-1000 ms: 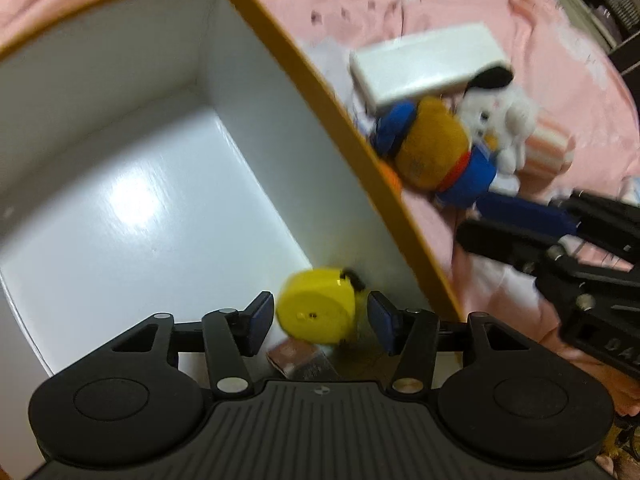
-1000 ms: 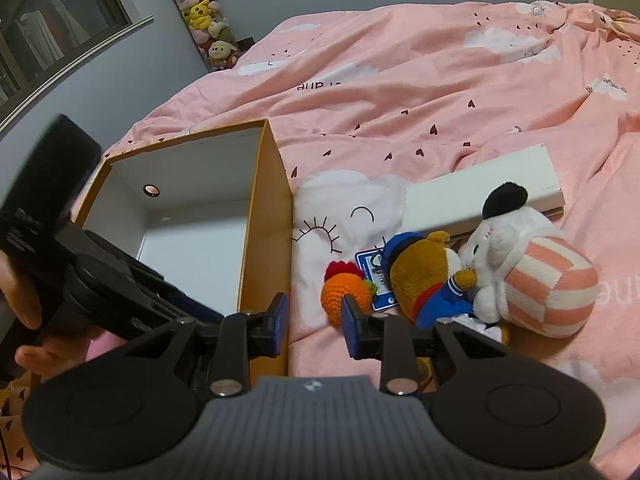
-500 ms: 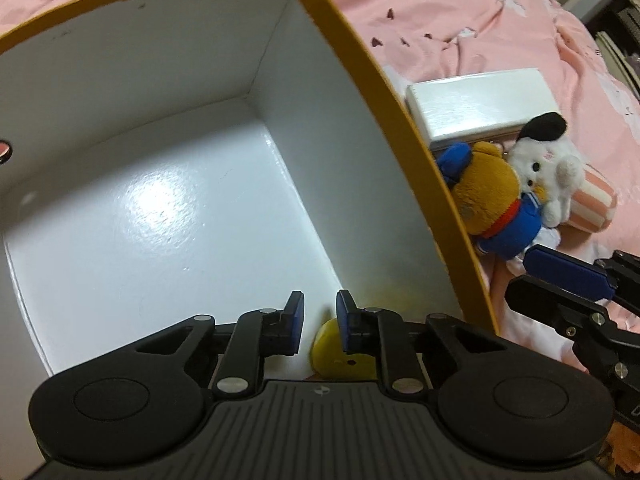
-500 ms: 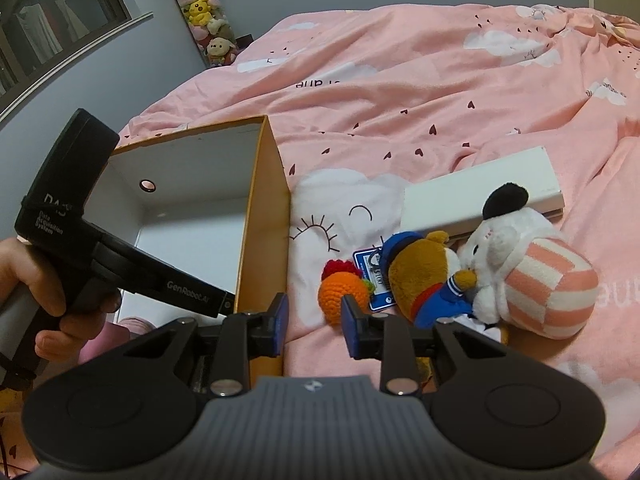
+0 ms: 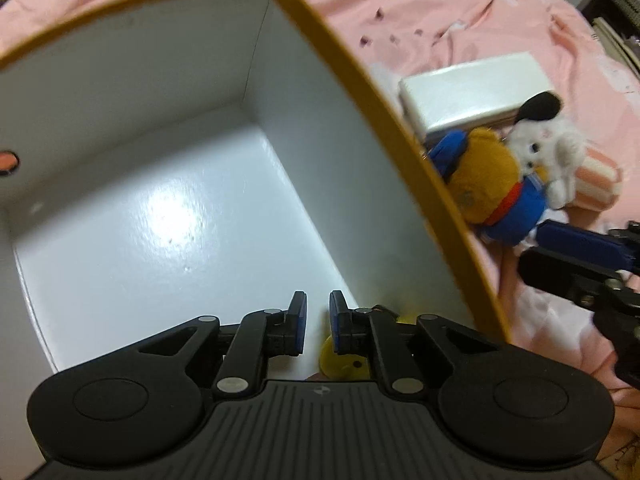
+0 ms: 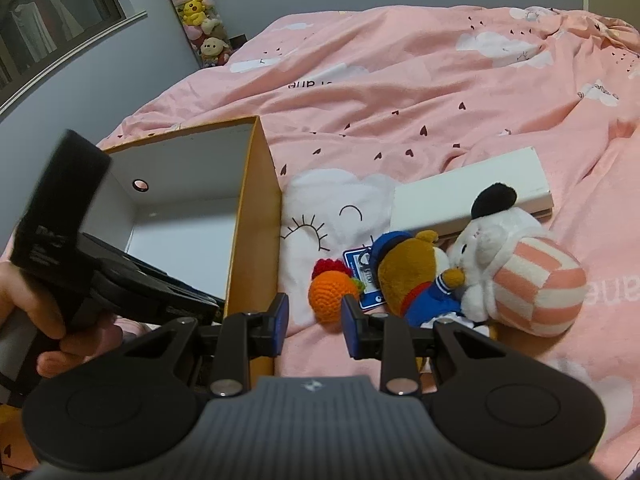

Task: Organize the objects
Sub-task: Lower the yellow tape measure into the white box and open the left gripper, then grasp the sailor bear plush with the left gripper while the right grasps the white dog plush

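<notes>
My left gripper [image 5: 317, 300] hangs over the white inside of the orange-rimmed box [image 5: 360, 80], shut with nothing between its fingers. A yellow round toy [image 5: 340, 360] lies on the box floor in the near right corner, half hidden under my right finger. My right gripper [image 6: 315, 304] hovers open and empty over the pink bedding just right of the box [image 6: 256, 200]. Ahead of it lie an orange crochet toy [image 6: 332, 292], a brown bear in blue [image 6: 404, 276] and a white plush with a pink striped body [image 6: 520, 264].
A flat white box [image 6: 472, 188] lies behind the plush toys, and a blue card [image 6: 360, 264] is tucked under the bear. A hand [image 6: 48, 320] holds the left gripper at the box's near left. Rumpled pink bedding [image 6: 440, 80] spreads around.
The left gripper let go of the yellow toy in the box corner, closed its jaws and drew back over the box. The right gripper stayed where it was.
</notes>
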A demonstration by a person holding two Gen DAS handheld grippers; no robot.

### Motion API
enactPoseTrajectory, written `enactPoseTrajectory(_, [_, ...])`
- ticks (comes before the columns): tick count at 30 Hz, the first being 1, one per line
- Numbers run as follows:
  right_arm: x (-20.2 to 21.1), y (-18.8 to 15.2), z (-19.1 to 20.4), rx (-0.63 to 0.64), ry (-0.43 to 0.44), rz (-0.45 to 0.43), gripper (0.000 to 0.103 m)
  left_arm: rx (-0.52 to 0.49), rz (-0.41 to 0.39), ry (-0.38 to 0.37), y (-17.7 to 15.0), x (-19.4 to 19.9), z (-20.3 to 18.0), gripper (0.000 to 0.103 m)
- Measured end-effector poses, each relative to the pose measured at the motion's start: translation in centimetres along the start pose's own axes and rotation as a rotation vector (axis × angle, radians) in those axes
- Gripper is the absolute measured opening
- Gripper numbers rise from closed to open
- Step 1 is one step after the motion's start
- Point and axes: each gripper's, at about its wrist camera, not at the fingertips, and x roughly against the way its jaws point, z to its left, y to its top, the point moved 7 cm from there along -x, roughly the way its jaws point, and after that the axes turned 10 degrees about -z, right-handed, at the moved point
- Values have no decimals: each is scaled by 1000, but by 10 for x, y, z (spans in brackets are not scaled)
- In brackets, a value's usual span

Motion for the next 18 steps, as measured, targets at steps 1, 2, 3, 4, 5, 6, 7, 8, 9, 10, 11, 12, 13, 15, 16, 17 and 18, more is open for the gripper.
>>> enactPoseTrajectory(1, [1, 0, 0, 3, 1, -3, 31, -1, -11, -9, 0, 5, -1, 13])
enactPoseTrajectory(2, [1, 1, 0, 4, 0, -5, 31, -4, -15, -22, 0, 8, -3, 13])
enactPoseTrajectory(3, [2, 1, 0, 5, -2, -7, 31, -4, -8, -33, -1, 9, -5, 13])
enactPoseTrajectory(4, [4, 1, -1, 5, -3, -7, 31, -4, -1, -37, -2, 10, -7, 13])
enactPoseTrajectory(5, [5, 0, -1, 5, -4, -7, 31, -11, 8, -38, -4, 9, -8, 13])
enactPoseTrajectory(6, [6, 0, -1, 5, -6, -6, 31, -22, 12, -34, -5, 7, -10, 13])
enactPoseTrajectory(7, [7, -1, -2, 5, -10, -5, 31, -38, 3, -19, -6, 6, -12, 13])
enactPoseTrajectory(8, [8, -2, -2, 6, -12, -6, 31, -48, -4, -8, -5, 5, -9, 13])
enactPoseTrajectory(9, [9, -3, -3, 5, -14, -6, 31, -48, -5, -5, -5, 4, -7, 13])
enactPoseTrajectory(10, [11, -3, -5, 4, -18, -7, 31, -41, -4, -5, -4, 4, -6, 13])
enactPoseTrajectory(11, [13, -4, -6, 3, -22, -9, 31, -36, -3, -4, -6, 4, -8, 13])
enactPoseTrajectory(12, [15, -4, -8, 2, -26, -11, 31, -37, -7, 0, -4, 5, -9, 13])
enactPoseTrajectory(13, [17, -5, -10, 0, -29, -14, 31, -45, -21, 12, -3, 8, -9, 13])
enactPoseTrajectory(15, [22, -6, -16, -3, -39, -18, 32, -79, -64, 33, -2, 18, -13, 13])
enactPoseTrajectory(16, [24, -6, -20, -7, -46, -21, 35, -93, -90, 34, 0, 25, -16, 13])
enactPoseTrajectory(17, [27, -7, -24, -12, -52, -22, 38, -102, -115, 32, 2, 33, -19, 13])
enactPoseTrajectory(18, [29, -8, -29, -18, -62, -25, 38, -111, -138, 30, 4, 42, -23, 13])
